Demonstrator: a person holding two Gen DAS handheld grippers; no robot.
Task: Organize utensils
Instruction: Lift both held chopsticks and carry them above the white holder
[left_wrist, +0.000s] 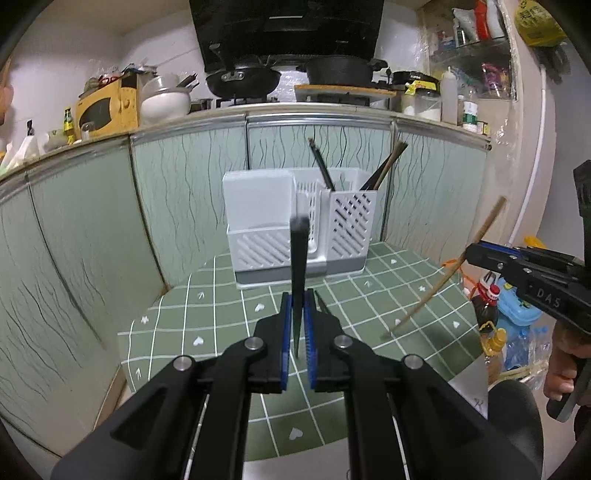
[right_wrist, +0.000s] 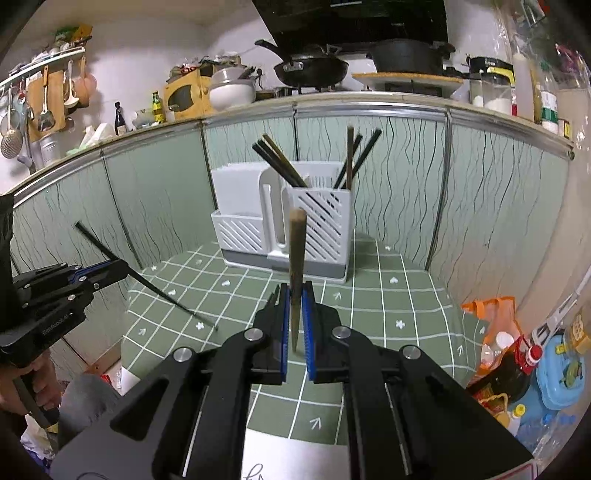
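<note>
My left gripper (left_wrist: 298, 301) is shut on a black chopstick (left_wrist: 298, 258) that points up and away toward the white utensil holder (left_wrist: 299, 229). My right gripper (right_wrist: 294, 291) is shut on a brown wooden chopstick (right_wrist: 295, 258), also aimed at the utensil holder (right_wrist: 284, 225). Both are held above the green checked tablecloth (left_wrist: 221, 325). Several dark chopsticks (right_wrist: 280, 162) stand in the holder's slotted compartments. In the right wrist view the left gripper (right_wrist: 110, 267) shows at the left with its black chopstick (right_wrist: 147, 280); in the left wrist view the right gripper (left_wrist: 471, 254) shows at the right with its wooden chopstick (left_wrist: 450, 273).
Pale green cabinet doors (left_wrist: 184, 192) rise just behind the holder, under a counter with pans (left_wrist: 240, 79) and jars. Bottles and a blue plastic box (right_wrist: 557, 373) sit off the table's right edge. A person's hand (left_wrist: 561, 376) grips the right tool's handle.
</note>
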